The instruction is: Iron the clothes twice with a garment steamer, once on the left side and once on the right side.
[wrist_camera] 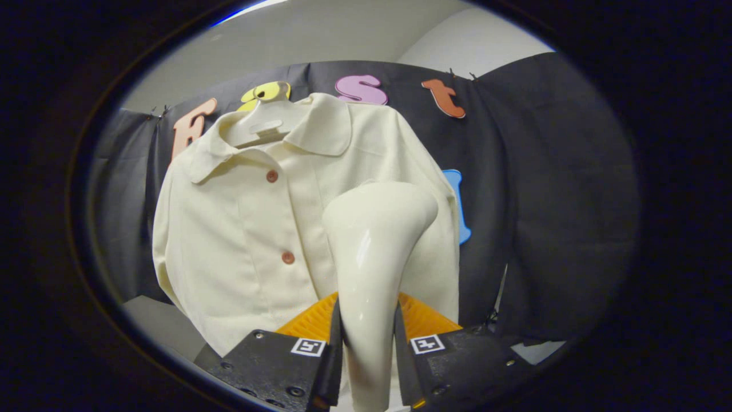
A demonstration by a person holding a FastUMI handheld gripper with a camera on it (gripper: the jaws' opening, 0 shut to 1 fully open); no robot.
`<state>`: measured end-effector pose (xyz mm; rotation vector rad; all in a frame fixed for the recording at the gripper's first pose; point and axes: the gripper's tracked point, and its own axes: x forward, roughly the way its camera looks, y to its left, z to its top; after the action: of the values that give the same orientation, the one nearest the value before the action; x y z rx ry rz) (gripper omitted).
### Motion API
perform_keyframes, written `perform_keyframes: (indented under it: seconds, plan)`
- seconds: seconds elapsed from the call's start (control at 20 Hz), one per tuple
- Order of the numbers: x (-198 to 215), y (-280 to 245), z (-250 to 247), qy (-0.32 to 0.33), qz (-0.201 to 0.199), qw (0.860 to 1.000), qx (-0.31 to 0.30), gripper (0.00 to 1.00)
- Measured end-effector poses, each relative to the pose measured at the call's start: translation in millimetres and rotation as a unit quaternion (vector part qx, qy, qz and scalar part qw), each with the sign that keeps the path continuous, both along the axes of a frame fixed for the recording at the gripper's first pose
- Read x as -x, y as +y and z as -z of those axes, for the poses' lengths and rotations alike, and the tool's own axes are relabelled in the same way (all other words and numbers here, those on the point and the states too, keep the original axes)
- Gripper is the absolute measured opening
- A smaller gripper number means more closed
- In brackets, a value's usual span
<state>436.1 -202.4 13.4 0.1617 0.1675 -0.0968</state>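
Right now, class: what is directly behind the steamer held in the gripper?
Behind the steamer, clamped in the gripper, hangs the cream shirt on its hanger. Two buttons show beside it. The steamer's head covers part of the shirt's front, so that patch cannot be seen.

Gripper (368, 349) closed on the garment steamer (374, 240), one finger pressed against each side of the steamer's handle. Fingers (329, 357) parallel, directed forward and slightly upward. Handle clamped in the narrow gap between them, its head rising ahead of the fingertips. Held raised, facing forward.
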Motion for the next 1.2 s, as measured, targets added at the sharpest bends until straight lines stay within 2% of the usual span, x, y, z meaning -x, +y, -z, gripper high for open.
perform_keyframes:
  seconds: [0.5, 1.2]
  plan:
    - [28.0, -27.6, 118.0, 0.082, -0.007, 0.997, -0.003, 0.4]
    - [84.1, -53.8, 271.5, 0.198, -0.026, 0.98, 0.015, 0.4]
